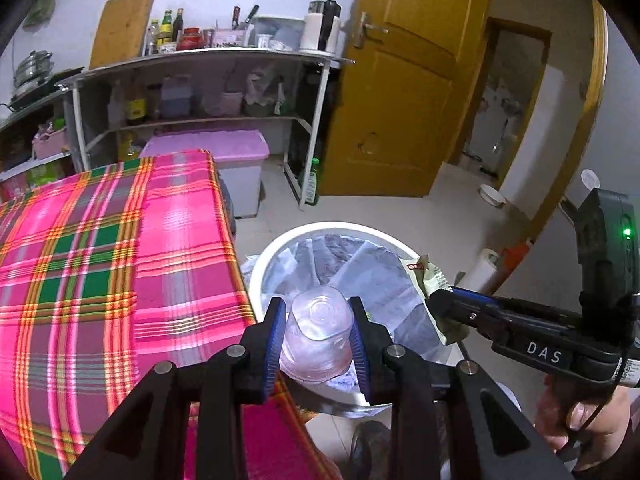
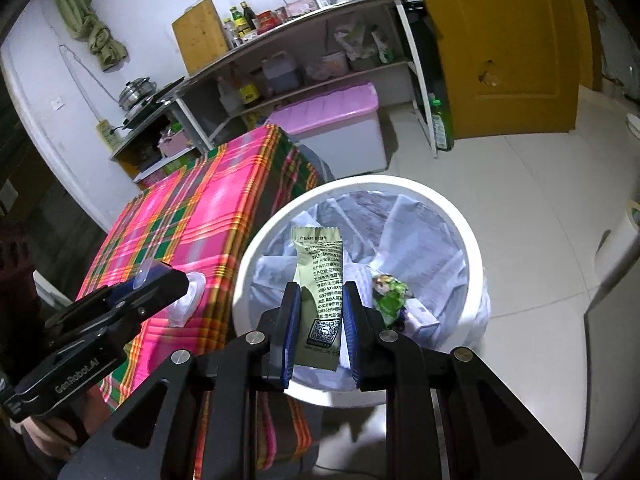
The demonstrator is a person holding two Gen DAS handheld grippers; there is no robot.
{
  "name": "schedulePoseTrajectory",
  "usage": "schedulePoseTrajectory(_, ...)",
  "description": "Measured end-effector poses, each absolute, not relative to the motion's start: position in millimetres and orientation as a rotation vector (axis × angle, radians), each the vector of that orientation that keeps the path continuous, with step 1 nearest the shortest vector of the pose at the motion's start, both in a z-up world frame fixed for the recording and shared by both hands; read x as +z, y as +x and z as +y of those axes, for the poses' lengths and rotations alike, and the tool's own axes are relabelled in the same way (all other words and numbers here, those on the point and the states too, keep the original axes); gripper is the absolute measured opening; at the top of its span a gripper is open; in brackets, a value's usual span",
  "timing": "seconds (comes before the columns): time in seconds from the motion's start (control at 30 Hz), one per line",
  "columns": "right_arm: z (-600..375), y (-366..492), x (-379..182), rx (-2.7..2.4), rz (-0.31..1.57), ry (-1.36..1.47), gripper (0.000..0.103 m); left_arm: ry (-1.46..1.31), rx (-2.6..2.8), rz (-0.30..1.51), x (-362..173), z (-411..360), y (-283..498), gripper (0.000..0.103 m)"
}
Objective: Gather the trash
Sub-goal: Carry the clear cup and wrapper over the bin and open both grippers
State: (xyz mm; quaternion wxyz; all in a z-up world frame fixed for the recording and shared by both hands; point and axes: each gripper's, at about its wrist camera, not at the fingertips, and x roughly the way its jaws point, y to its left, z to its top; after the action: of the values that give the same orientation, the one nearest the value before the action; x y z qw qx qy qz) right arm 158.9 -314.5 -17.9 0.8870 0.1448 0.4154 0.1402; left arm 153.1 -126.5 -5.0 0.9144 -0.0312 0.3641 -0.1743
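My left gripper [image 1: 318, 336] is shut on a clear plastic cup [image 1: 318, 334], held bottom-forward over the near rim of the white trash bin [image 1: 260, 268]. My right gripper [image 2: 320, 322] is shut on a flat pale-green food wrapper [image 2: 320, 280] and hangs above the same lined bin [image 2: 472, 240]. Inside the bin lie a crumpled green wrapper [image 2: 390, 290] and a small white box [image 2: 422, 316]. In the left wrist view the right gripper [image 1: 438, 300] comes in from the right with the wrapper [image 1: 428, 276]. In the right wrist view the left gripper [image 2: 176, 284] holds the cup [image 2: 186, 296] over the table edge.
A table with a pink plaid cloth [image 1: 100, 260] stands left of the bin. Behind it are metal shelves [image 1: 200, 92] with bottles and a pink-lidded storage box [image 1: 236, 160]. A yellow door [image 1: 400, 80] stands open at the right. A hand [image 1: 580, 416] holds the right gripper.
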Motion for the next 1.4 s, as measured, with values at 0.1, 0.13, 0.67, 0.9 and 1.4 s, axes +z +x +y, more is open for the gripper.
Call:
schedulePoseTrajectory(0.1, -317.7, 161.9, -22.7, 0.284, 0.874, 0.304, 0.022, -0.062, -0.369, 0.769, -12.1, -132.5, 161.3, 0.031)
schedulePoseTrajectory(0.13, -318.3, 162.8, -23.8, 0.281, 0.878, 0.304, 0.022, -0.061, -0.372, 0.773, -13.6, -134.0, 163.5, 0.031)
schedulePoseTrajectory(0.67, -327.6, 186.4, -56.1, 0.245, 0.957, 0.299, 0.023, -0.076, -0.418, 0.875, -50.0, -148.5, 205.2, 0.032)
schedulePoseTrajectory(0.9, -328.6, 192.6, -64.4, 0.235, 0.983, 0.278, 0.024, -0.084, -0.419, 0.903, -60.1, -150.0, 213.4, 0.032)
schedulePoseTrajectory(1.4, -324.0, 171.7, -35.5, 0.249, 0.907, 0.259, 0.039, -0.093, -0.404, 0.861, -43.7, -142.7, 198.2, 0.037)
